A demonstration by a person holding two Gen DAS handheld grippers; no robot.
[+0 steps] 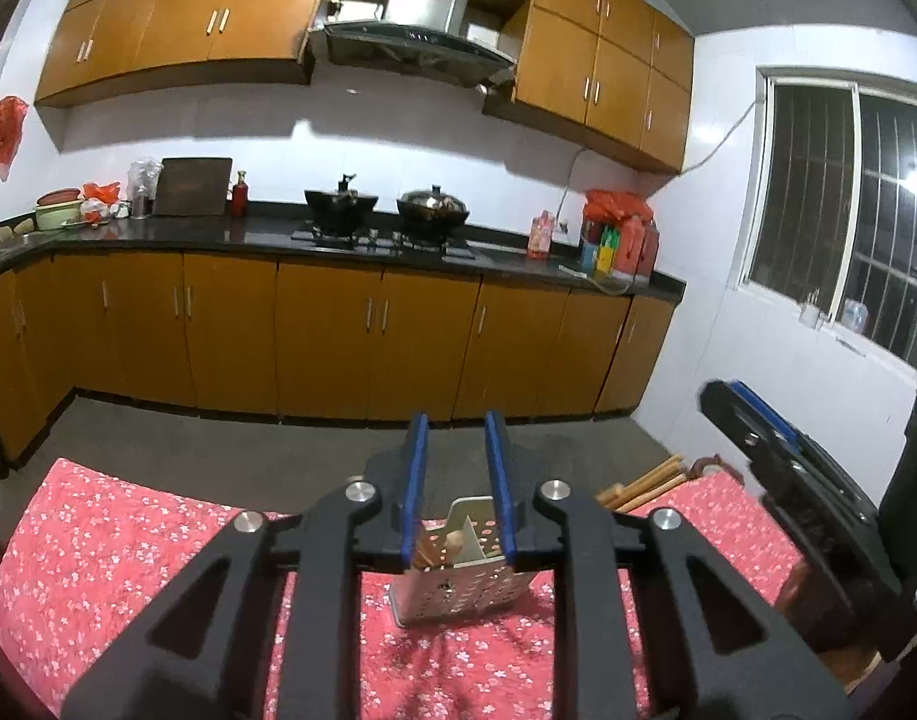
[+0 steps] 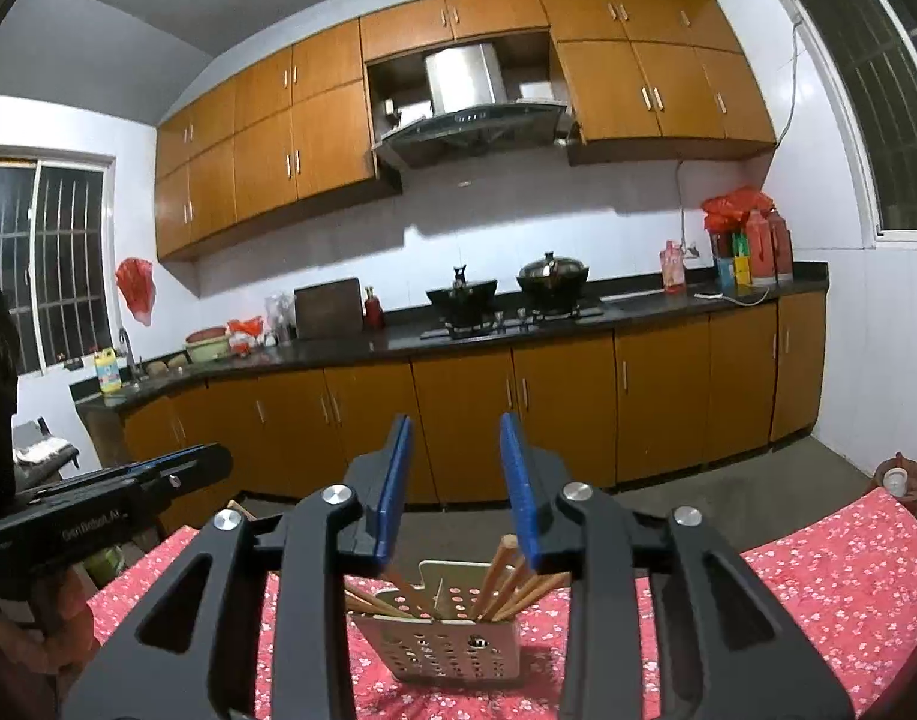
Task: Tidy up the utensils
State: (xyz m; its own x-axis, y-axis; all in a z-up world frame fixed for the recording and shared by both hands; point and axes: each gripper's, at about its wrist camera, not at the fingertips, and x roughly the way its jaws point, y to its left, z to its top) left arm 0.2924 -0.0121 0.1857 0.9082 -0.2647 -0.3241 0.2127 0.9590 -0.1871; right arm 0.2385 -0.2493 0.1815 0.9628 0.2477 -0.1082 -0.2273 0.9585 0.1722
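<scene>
A perforated metal utensil holder (image 1: 458,594) stands on the table with the red floral cloth (image 1: 128,570). It also shows in the right wrist view (image 2: 452,645), with several wooden chopsticks (image 2: 509,579) standing in it. My left gripper (image 1: 456,429) is open and empty, raised above and behind the holder. My right gripper (image 2: 455,429) is open and empty, also raised behind the holder. The right gripper shows at the right edge of the left wrist view (image 1: 776,450). The left gripper shows at the left edge of the right wrist view (image 2: 122,480).
Wooden sticks (image 1: 644,483) poke up past the table's far edge. Beyond the table lie a bare floor and a kitchen counter (image 2: 578,315) with two woks on a stove. A small stool with a cup (image 2: 899,480) stands by the table's right corner.
</scene>
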